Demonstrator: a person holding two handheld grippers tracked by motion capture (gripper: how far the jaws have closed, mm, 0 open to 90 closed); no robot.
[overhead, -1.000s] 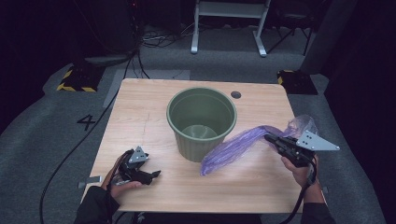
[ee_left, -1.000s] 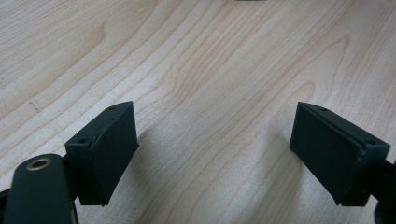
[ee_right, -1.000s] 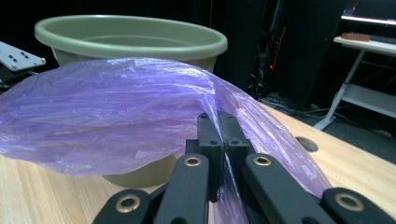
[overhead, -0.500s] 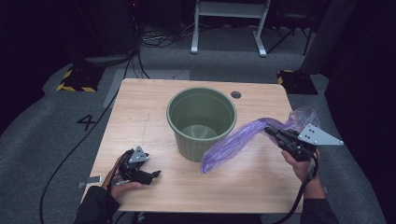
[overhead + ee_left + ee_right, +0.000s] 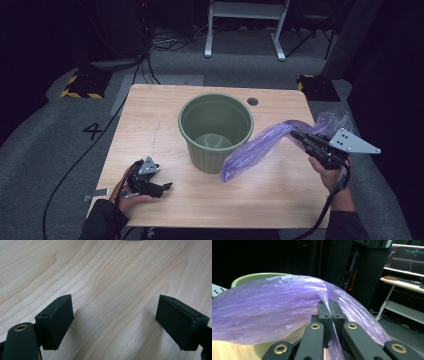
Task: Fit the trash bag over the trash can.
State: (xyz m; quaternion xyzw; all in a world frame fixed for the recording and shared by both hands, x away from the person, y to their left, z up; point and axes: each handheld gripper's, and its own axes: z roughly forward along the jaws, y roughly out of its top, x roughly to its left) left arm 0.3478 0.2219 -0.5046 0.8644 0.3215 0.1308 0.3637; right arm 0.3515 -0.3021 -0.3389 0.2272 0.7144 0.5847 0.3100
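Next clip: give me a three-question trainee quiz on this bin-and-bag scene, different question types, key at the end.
1. True or false: the right gripper has its jaws shut on the purple plastic bag.
2. Multiple choice: where is the left gripper? A) inside the green bin B) low over the wooden table, jaws open and holding nothing C) clamped on the bag
3. Fill in: the free end of the bag hangs beside the outer wall of the green ____.

Key:
1. True; the right gripper view shows its jaws pinched together on the film.
2. B; the left gripper view shows bare table between the jaws.
3. bin
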